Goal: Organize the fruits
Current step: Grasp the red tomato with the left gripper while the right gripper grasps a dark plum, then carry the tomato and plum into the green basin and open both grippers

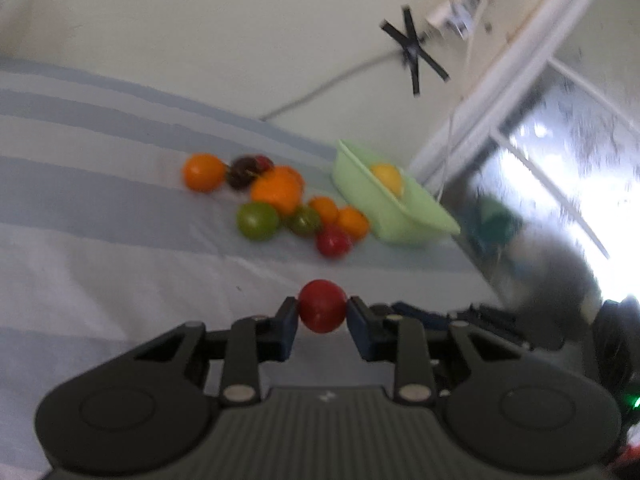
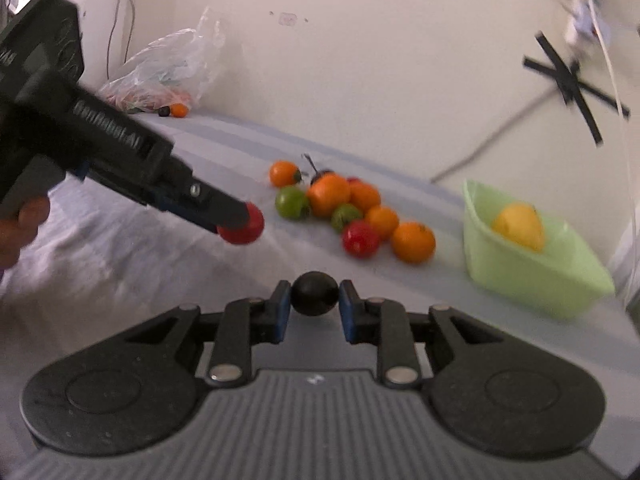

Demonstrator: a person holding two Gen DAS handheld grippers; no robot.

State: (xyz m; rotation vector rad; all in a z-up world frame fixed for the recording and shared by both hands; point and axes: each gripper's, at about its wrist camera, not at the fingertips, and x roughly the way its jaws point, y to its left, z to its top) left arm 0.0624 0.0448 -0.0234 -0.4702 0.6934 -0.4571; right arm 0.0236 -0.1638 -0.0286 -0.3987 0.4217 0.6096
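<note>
The left gripper [image 1: 322, 312] held a small red fruit [image 1: 322, 306] between its two blue-padded fingers, closed on it from both sides and lifted above the striped bedsheet [image 1: 100, 208]. In the right wrist view the same gripper came in from the left, with the red fruit at its tip and a bit of the person's hand [image 2: 20, 228] behind it. The right gripper [image 2: 314, 294] was closed on a dark, almost black round fruit [image 2: 314, 294], also held clear of the sheet.

The other fruits lay in a loose pile [image 2: 344, 208] on the sheet: several orange ones, two green ones, one red and a dark one at the back, many of them touching. Just beside the pile, to its right, stood a light green plastic bin [image 2: 532, 280] with one yellow fruit [image 2: 520, 226] inside. Far behind, near the wall, was a clear plastic bag [image 2: 168, 68] with more fruit in it.
</note>
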